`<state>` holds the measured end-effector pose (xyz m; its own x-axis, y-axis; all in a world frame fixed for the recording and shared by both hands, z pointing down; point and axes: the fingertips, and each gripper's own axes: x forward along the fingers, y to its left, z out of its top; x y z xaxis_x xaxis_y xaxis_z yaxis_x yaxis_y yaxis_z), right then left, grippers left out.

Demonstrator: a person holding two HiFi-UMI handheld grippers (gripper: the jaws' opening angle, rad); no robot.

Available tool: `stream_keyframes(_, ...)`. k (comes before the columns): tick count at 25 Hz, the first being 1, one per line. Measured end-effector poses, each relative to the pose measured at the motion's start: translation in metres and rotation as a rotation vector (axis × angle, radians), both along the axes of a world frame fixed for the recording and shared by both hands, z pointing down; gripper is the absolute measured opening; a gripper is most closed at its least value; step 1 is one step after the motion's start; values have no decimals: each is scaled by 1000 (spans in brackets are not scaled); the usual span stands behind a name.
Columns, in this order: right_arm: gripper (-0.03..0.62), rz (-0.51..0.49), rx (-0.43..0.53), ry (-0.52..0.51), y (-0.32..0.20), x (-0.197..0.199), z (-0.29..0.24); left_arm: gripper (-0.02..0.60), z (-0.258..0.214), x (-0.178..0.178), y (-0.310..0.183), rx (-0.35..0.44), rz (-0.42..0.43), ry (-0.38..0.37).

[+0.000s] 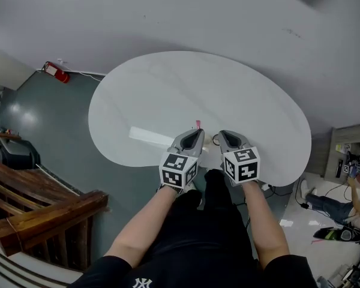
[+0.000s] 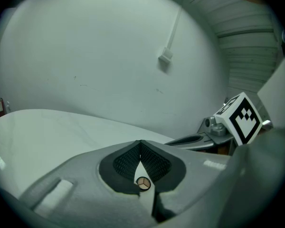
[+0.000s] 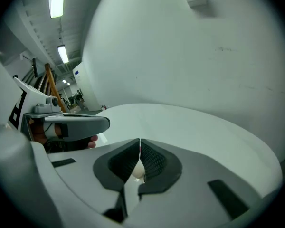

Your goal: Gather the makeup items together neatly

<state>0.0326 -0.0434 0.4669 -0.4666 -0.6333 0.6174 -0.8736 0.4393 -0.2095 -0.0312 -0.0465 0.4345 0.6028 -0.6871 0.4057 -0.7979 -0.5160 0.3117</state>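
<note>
A small pink makeup item [image 1: 198, 124] and a cream item [image 1: 216, 140] lie close together near the front edge of the white oval bench [image 1: 168, 89], between the tips of two hand-held grippers. The left gripper [image 1: 195, 135] has its jaws pressed together at the tips. A little round disc [image 2: 142, 183] shows through the slot below them, and it cannot be told whether it is pinched or merely lies beyond. The right gripper [image 1: 224, 135] is also closed tip to tip, with a pale rounded shape [image 3: 138, 171] showing in its slot.

Only these two pieces are plainly visible, so little gathering seems left. To do it well, a gripper would likely need to spread its jaws, come down low over one piece and set it beside the other without rolling it off the near edge. The grippers sit side by side and could crowd each other.

Beyond the bench are a red fire extinguisher [image 1: 54, 71] by the wall, a wooden railing [image 1: 48, 212] at left and a person on the floor [image 1: 339, 206] at right. None of them is in the way.
</note>
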Motion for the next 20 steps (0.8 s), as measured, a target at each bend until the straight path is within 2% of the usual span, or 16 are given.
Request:
stream_keyframes(7, 15, 35, 109, -73, -1, -22, -55, 9, -49, -7, -1, 54, -1, 22)
stream_keyframes(13, 15, 48, 188, -116, -5, -33, -106, 9, -85, -16, 6, 57, 18, 59)
stream_keyframes(20, 15, 36, 291, -164, -6, -50, -171, 9, -150, -36, 4, 146, 7, 72)
